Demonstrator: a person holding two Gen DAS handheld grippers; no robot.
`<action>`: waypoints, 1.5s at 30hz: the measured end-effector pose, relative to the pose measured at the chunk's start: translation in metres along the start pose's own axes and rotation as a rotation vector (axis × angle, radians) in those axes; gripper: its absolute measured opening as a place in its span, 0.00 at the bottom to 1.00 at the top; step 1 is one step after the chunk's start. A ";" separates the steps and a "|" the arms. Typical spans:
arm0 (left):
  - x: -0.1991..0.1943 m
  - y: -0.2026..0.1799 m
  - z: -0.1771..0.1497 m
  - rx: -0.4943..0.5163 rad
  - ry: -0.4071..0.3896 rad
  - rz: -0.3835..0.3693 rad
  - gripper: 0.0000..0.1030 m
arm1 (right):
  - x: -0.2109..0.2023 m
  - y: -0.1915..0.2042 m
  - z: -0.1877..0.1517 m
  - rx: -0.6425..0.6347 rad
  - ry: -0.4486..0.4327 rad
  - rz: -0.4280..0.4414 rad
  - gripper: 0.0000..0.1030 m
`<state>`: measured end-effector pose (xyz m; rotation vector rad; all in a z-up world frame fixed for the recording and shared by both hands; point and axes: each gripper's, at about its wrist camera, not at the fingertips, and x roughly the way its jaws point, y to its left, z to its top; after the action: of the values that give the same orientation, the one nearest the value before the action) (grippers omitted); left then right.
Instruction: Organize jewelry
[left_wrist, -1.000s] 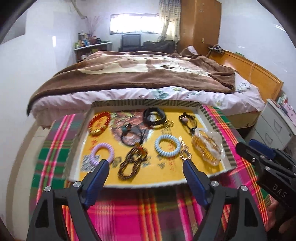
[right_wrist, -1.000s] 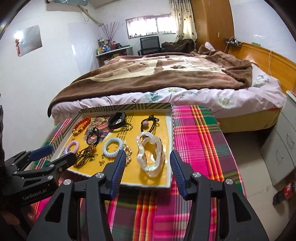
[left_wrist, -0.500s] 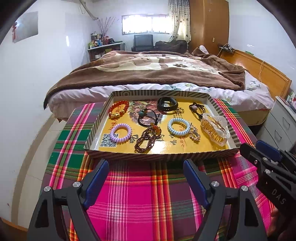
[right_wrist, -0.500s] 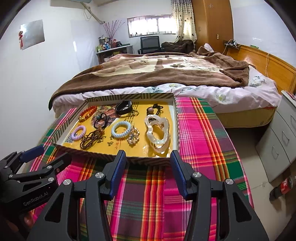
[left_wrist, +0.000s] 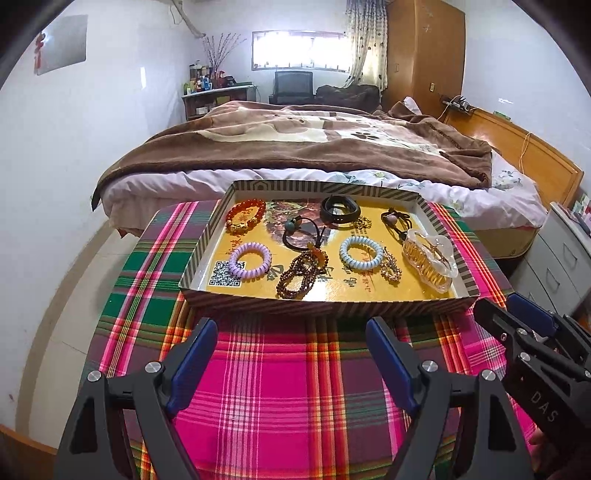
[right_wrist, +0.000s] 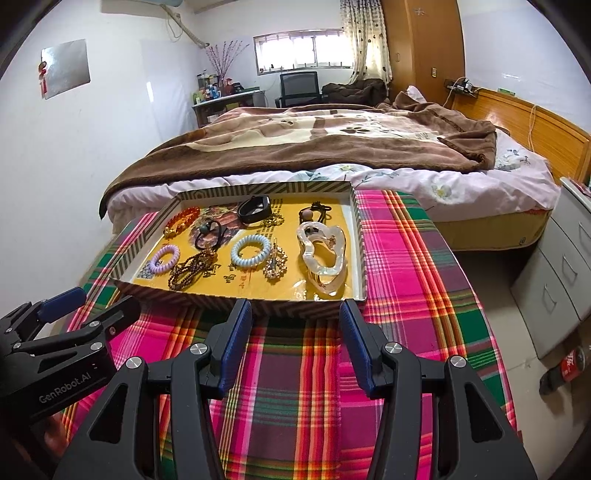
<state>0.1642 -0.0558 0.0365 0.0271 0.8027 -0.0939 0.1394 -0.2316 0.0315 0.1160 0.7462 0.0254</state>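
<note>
A striped shallow box (left_wrist: 325, 305) with a yellow floor sits on a plaid tablecloth (left_wrist: 288, 387); it also shows in the right wrist view (right_wrist: 295, 308). It holds an orange bead bracelet (left_wrist: 245, 218), a purple coil hair tie (left_wrist: 249, 258), a blue coil hair tie (left_wrist: 361, 252), a brown bead strand (left_wrist: 299, 275), a black band (left_wrist: 340, 207) and a clear hair claw (left_wrist: 430, 260). My left gripper (left_wrist: 291, 339) is open and empty, just short of the box's near wall. My right gripper (right_wrist: 295, 321) is open and empty at the near wall too.
A bed (left_wrist: 295, 147) with a brown blanket stands right behind the table. Grey drawers (right_wrist: 561, 266) stand at the right, with a cola bottle (right_wrist: 565, 365) on the floor beside them. A white wall is at the left.
Both grippers have pulled back and away from the box, from over its near edge to the cloth in front of it. Both stay open and empty.
</note>
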 end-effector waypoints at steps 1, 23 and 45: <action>0.000 0.001 0.000 -0.004 0.002 -0.002 0.80 | 0.000 0.001 0.000 -0.001 0.000 -0.001 0.49; 0.001 0.016 -0.005 -0.028 0.012 0.001 0.80 | -0.001 0.012 -0.004 -0.009 0.005 -0.004 0.49; 0.008 0.023 -0.007 -0.042 0.022 0.003 0.80 | 0.006 0.016 -0.005 -0.011 0.019 -0.006 0.49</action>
<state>0.1668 -0.0332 0.0260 -0.0106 0.8267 -0.0744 0.1413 -0.2145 0.0255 0.1029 0.7653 0.0246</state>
